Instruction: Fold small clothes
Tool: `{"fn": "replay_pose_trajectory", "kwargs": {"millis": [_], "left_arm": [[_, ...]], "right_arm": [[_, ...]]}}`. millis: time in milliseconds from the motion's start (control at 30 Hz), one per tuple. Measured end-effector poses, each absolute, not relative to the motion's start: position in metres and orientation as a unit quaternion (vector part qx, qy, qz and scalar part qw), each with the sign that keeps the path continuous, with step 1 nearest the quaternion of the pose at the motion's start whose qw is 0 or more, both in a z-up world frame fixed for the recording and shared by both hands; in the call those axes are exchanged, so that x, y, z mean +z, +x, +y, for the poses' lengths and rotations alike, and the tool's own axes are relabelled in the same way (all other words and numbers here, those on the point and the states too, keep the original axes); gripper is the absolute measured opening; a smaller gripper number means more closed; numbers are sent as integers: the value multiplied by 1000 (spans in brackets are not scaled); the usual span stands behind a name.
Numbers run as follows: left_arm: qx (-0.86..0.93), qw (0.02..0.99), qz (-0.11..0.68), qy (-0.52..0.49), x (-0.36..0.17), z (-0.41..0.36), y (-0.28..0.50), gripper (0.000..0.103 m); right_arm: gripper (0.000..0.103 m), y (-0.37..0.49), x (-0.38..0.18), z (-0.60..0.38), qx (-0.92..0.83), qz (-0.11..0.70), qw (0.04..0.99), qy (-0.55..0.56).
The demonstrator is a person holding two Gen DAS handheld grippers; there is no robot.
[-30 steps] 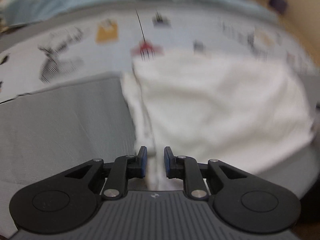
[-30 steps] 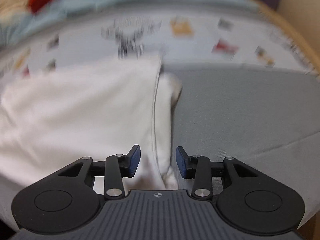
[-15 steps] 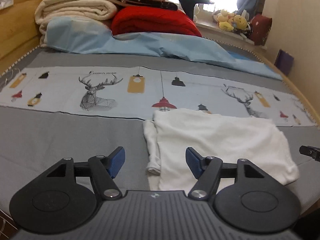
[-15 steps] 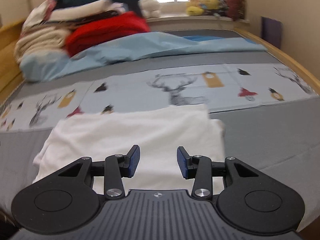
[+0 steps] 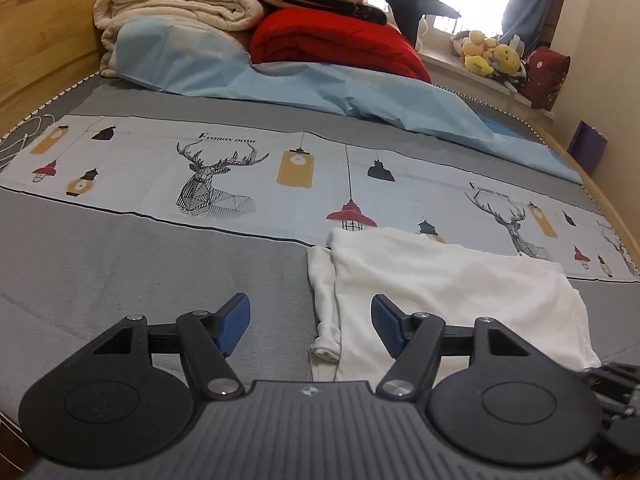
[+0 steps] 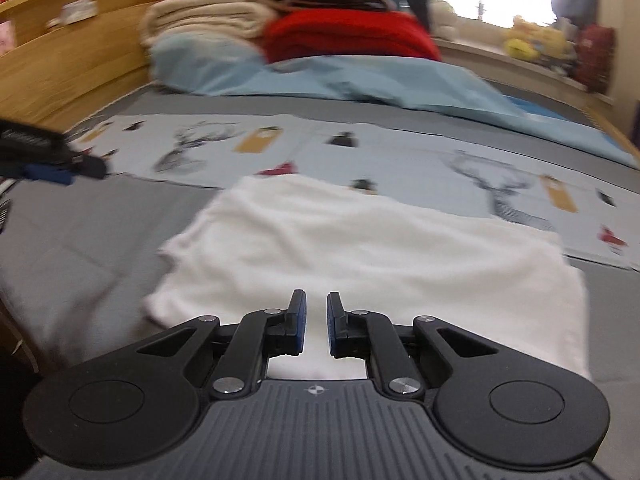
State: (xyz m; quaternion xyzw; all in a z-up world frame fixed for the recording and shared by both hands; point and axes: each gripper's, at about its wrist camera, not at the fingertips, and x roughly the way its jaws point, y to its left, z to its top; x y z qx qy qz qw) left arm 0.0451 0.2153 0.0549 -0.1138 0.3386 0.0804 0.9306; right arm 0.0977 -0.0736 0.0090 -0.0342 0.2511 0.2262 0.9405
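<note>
A white garment (image 5: pixel 440 288) lies flat on the grey bed cover, its folded sleeve (image 5: pixel 322 288) along its left edge. My left gripper (image 5: pixel 310 322) hangs open above the bed, nothing between its blue pads (image 5: pixel 234 322); the sleeve shows below the gap. In the right wrist view the garment (image 6: pixel 360 248) spreads across the middle. My right gripper (image 6: pixel 316 316) hovers over its near edge with jaws closing to a narrow gap; I see nothing pinched between them. The left gripper (image 6: pixel 52 172) shows at that view's far left.
Folded cream blankets (image 5: pixel 180 4) and a red blanket (image 5: pixel 336 44) are stacked at the bed's head on a light blue sheet (image 5: pixel 320 88). A wooden bed frame (image 5: pixel 44 36) runs along the left. Plush toys (image 5: pixel 488 52) sit on the windowsill, a purple box (image 5: pixel 590 148) at right.
My left gripper opened wide and drew up and back from the garment's sleeve edge. My right gripper swung across the garment and its jaws narrowed.
</note>
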Motion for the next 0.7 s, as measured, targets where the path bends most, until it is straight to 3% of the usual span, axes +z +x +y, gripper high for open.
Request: {"fn": "replay_pose_trajectory", "kwargs": {"millis": [333, 433, 700], "left_arm": [[91, 924, 349, -126, 49, 225, 49, 72], [94, 920, 356, -132, 47, 230, 50, 72], [98, 911, 373, -148, 37, 245, 56, 72]], "right_arm": [[19, 104, -12, 17, 312, 270, 907, -81], [31, 105, -24, 39, 320, 278, 899, -112], [42, 109, -49, 71, 330, 275, 885, -176]]}}
